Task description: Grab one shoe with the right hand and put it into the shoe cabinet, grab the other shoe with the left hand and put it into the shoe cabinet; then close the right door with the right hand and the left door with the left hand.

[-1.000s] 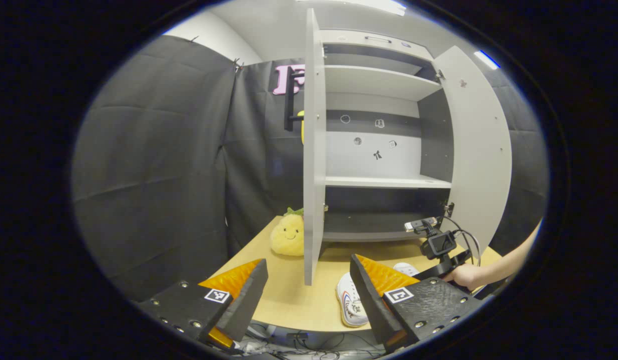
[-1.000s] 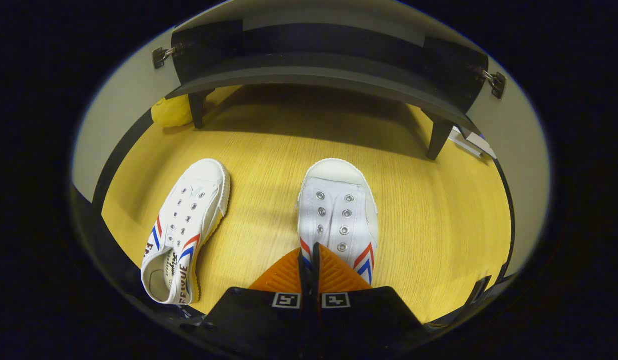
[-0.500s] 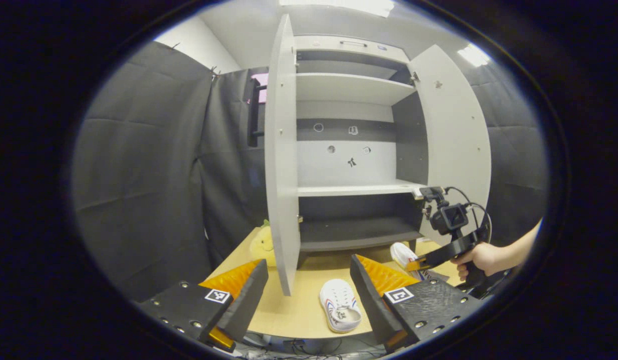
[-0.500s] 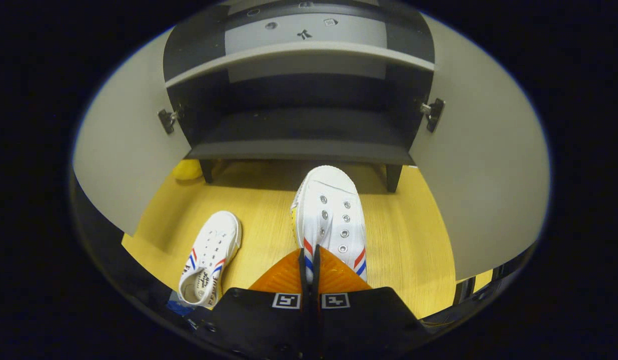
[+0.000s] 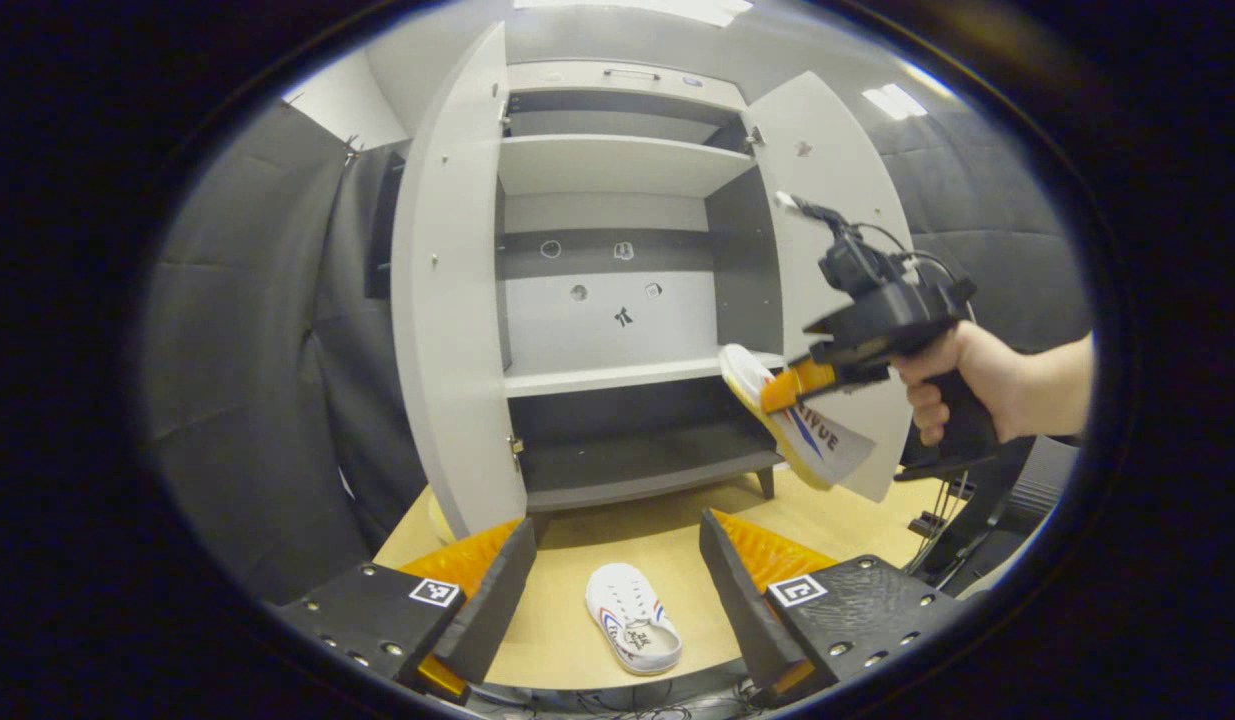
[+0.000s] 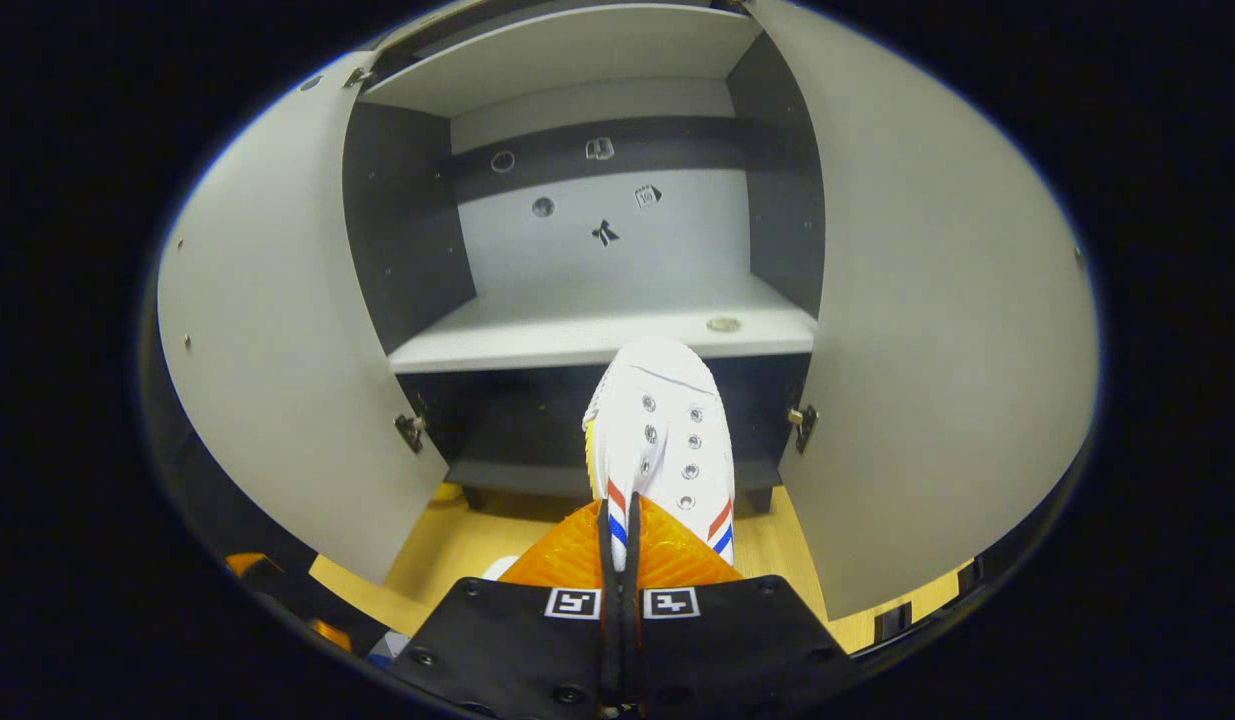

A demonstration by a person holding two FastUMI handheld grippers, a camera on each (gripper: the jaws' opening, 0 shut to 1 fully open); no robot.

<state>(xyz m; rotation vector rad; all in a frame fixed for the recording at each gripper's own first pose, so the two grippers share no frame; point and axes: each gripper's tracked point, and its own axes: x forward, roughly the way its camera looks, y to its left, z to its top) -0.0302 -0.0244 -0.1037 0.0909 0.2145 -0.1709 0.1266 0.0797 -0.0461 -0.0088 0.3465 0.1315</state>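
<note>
My right gripper (image 6: 617,520) is shut on the heel rim of a white shoe (image 6: 659,430) with red and blue stripes, held in the air with its toe toward the middle shelf (image 6: 577,335) of the open grey shoe cabinet (image 5: 617,300). In the left gripper view that right gripper (image 5: 792,385) and shoe (image 5: 802,425) hang in front of the right door (image 5: 827,220). The second white shoe (image 5: 632,618) lies on the wooden table (image 5: 667,545), between the fingers of my open left gripper (image 5: 617,590) and beyond them. The left door (image 5: 447,300) stands wide open.
A person's hand (image 5: 962,380) holds the right gripper. A small round object (image 6: 723,324) lies on the middle shelf at the right. Small stickers (image 6: 605,233) dot the cabinet's back panel. Cables (image 5: 937,520) hang off the table's right edge.
The right gripper has lifted its shoe off the table up to the height of the middle shelf. The left gripper view has swung right, so the cabinet now faces it more squarely.
</note>
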